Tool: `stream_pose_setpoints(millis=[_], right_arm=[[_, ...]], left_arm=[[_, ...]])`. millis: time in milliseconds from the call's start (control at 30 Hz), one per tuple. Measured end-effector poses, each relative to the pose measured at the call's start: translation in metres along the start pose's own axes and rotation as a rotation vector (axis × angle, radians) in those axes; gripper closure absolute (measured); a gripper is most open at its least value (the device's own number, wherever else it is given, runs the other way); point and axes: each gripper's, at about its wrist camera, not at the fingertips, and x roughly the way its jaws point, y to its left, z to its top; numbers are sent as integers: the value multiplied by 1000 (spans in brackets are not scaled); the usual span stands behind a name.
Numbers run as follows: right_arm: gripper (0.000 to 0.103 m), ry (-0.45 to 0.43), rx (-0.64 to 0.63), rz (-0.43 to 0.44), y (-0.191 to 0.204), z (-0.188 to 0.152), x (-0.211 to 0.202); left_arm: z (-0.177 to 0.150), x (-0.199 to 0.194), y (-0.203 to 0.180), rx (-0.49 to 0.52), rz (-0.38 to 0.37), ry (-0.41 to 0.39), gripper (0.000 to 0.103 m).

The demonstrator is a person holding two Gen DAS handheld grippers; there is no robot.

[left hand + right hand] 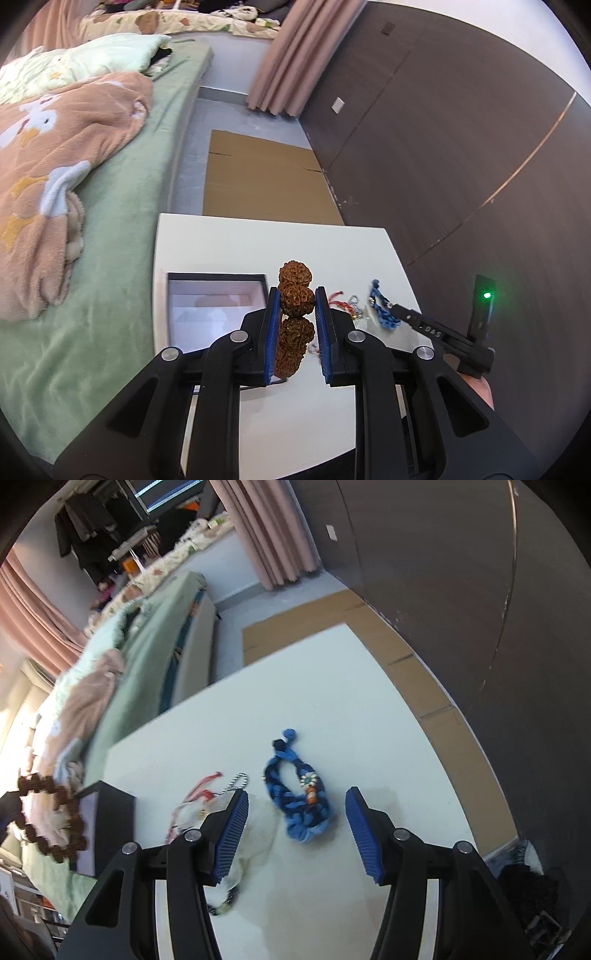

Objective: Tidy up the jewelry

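Clearly the left hand-held gripper (pixel 295 314) has the brown bead bracelet (pixel 294 302) pinched, raised beside the open box (pixel 216 275) on the desk (pixel 332 686); dropping it in looks next. Meanwhile the right hand-held gripper (pixel 295 812), spread wide, straddles the blue braided bracelet (pixel 301 801).

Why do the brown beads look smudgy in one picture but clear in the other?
In the right wrist view the brown bead bracelet sits at the far left edge, smeared by blur; the blue braided bracelet in the middle is sharper. In the left wrist view the beads are close, centred and crisp, while straight walls bend from the fisheye lens.
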Motion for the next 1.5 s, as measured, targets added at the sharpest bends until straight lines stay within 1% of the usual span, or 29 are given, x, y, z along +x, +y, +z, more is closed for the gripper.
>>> stream_pose_setpoints(millis=[67, 100, 133, 167, 200, 267, 300, 333, 367, 400, 433, 533, 600, 700, 733, 867, 967, 1067, 1100, 1133, 1167, 1200, 1233, 1300, 1367, 1500], right_arm=[[52, 32, -9, -30, 0, 0, 12], [69, 46, -12, -39, 1, 1, 16], [79, 73, -23, -52, 2, -1, 23], [80, 81, -26, -47, 4, 1, 27], [91, 67, -30, -49, 5, 1, 26], [91, 39, -48, -37, 9, 1, 17], [91, 28, -46, -18, 10, 1, 13], [91, 10, -49, -1, 14, 1, 6], [91, 1, -53, 9, 16, 2, 2], [91, -15, -59, 32, 20, 2, -5], [91, -25, -61, 47, 23, 1, -10], [91, -57, -74, 97, 37, 5, -29], [91, -76, -89, 138, 51, 7, -40], [91, -96, -138, 206, 84, 8, -57], [91, -96, -154, 226, 94, 9, -59], [91, -75, -212, 299, 132, 5, -62], [91, -45, -238, 344, 153, -2, -59], [90, 1, -254, 412, 178, -9, -53], [87, 19, -259, 444, 184, -12, -50], [86, 32, -264, 468, 189, -14, -47], [68, 54, -274, 480, 194, -17, -42], [27, 79, -275, 456, 197, -19, -35], [17, 69, -263, 434, 195, -21, -35], [17, 21, -255, 433, 188, -22, -41], [19, 25, -250, 438, 181, -20, -43], [19, 1, -216, 383, 161, -10, -48]], left_arm=[[1, -4, 5, -11, 6, -10, 84], [2, -5, 8, -18, 10, -16, 84], [3, -6, 11, -23, 12, -19, 84], [3, -7, 14, -28, 15, -22, 84], [3, -7, 18, -34, 17, -23, 84], [4, -5, 25, -49, -3, -17, 84], [4, -4, 26, -54, -15, -20, 79], [5, -4, 27, -55, -22, -21, 71], [5, -6, 27, -50, -17, -31, 50], [5, -9, 27, -44, -10, -47, 44], [6, -12, 27, -40, -4, -61, 44], [5, -15, 34, -63, 4, -60, 41], [3, -19, 42, -78, 27, -69, 33], [-2, -25, 55, -99, 52, -79, 24], [-3, -27, 59, -106, 59, -80, 23], [-8, -37, 75, -132, 102, -93, 9], [-11, -44, 85, -147, 125, -98, 8], [-13, -48, 93, -166, 146, -100, 7], [-14, -50, 94, -173, 150, -100, 7], [-15, -51, 96, -180, 152, -100, 7], [-16, -52, 98, -188, 155, -98, 7], [-17, -53, 100, -193, 158, -98, 7], [-17, -54, 101, -193, 160, -98, 7], [-19, -56, 101, -188, 169, -100, 7], [-19, -56, 100, -188, 173, -100, 7], [-20, -51, 94, -180, 163, -93, 7]])
